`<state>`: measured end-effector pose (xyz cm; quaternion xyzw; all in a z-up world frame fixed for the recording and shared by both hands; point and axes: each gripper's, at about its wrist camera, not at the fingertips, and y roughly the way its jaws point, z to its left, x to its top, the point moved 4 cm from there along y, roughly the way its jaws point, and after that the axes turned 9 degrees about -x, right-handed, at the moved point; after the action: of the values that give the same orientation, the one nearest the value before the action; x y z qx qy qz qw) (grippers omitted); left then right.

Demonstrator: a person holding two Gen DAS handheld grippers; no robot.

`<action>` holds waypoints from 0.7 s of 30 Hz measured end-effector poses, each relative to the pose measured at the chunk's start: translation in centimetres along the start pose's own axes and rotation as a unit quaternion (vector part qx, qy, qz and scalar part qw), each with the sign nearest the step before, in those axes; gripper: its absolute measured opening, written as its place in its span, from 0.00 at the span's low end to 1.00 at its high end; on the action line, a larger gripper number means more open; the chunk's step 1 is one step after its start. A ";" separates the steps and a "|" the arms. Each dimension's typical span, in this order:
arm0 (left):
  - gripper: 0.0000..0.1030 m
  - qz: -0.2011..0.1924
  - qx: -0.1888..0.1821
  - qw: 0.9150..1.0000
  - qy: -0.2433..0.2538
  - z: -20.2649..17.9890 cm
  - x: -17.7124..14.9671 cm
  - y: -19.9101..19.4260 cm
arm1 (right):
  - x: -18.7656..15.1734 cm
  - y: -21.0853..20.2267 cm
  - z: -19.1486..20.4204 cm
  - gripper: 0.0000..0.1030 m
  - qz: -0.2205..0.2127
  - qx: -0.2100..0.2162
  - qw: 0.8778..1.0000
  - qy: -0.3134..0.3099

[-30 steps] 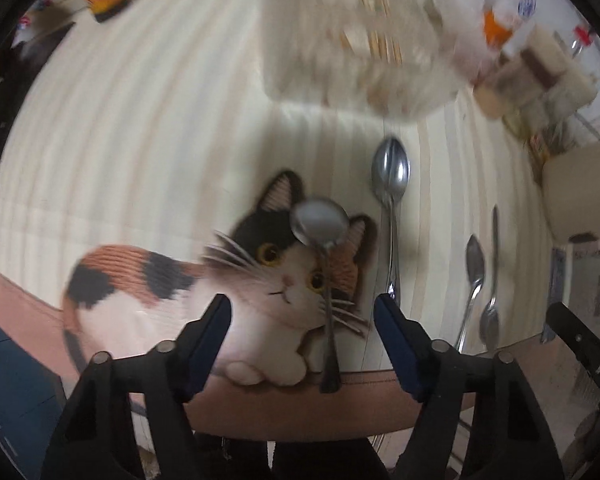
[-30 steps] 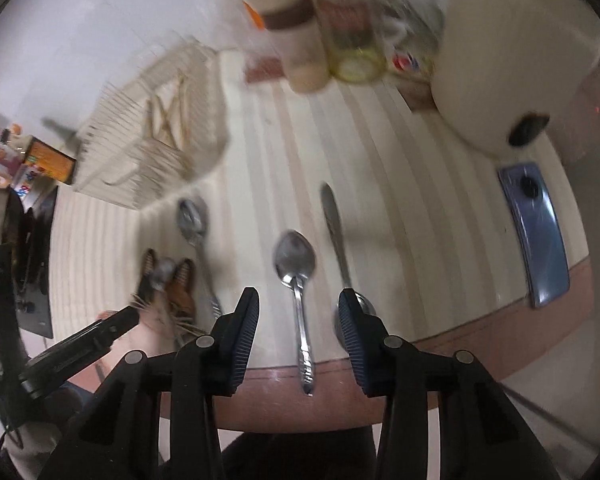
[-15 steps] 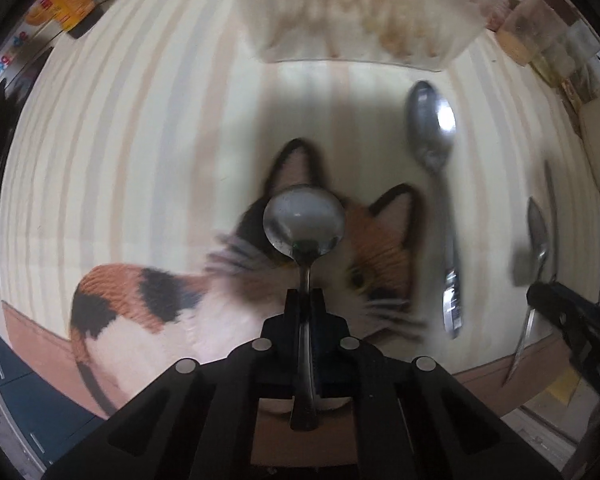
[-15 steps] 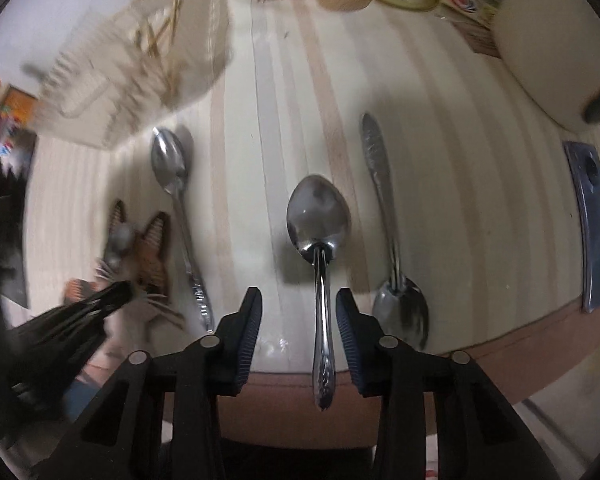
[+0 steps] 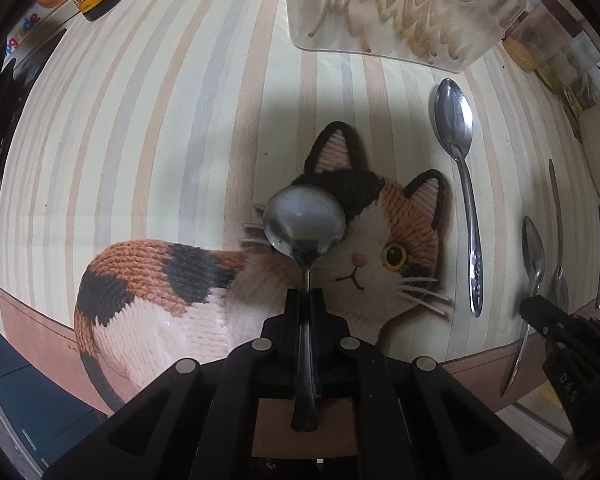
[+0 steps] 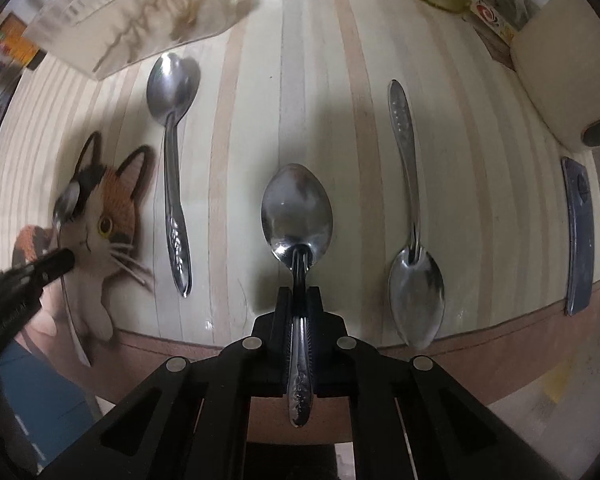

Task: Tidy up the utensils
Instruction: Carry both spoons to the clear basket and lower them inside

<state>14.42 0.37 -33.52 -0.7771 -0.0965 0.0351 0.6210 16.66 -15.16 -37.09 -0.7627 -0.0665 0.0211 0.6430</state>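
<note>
I have a spoon pinched by the handle in each gripper: my left gripper (image 5: pixel 305 300) holds the round spoon (image 5: pixel 304 226) over the cat mat (image 5: pixel 380 240), and my right gripper (image 6: pixel 299 300) holds the oval spoon (image 6: pixel 297 210) above the striped table (image 6: pixel 284 92). Picking up looks done; next I would carry both forward to the clear plastic rack (image 5: pixel 400 8). It seems to hold wooden chopsticks, though glare blurs them. Two spoons (image 6: pixel 174 160) (image 6: pixel 412 248) lie on the table.

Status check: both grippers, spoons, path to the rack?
Left gripper shut on round spoon. Right gripper shut on oval spoon. Two spoons on table. Rack ahead, nothing between.
</note>
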 end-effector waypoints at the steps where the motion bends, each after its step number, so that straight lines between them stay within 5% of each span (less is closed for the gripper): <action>1: 0.03 0.001 0.000 1.000 0.002 -0.2 0.3 0.1 | -0.1 0.1 0.1 0.07 0.002 -0.002 1.000 0.000; 14: 0.02 0.001 -0.003 1.000 0.004 0.0 0.8 0.5 | 0.3 0.2 0.2 0.07 0.002 -0.005 1.000 0.013; 21: 0.02 -0.030 0.013 0.999 0.035 -1.4 0.7 -2.2 | 0.0 -1.6 -1.8 0.06 -0.014 0.022 0.999 0.036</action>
<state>15.09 -0.40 -30.98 -0.7666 -0.0978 -0.0093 0.6345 16.78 -16.62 -35.23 -0.7474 -0.0538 -0.0138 0.6620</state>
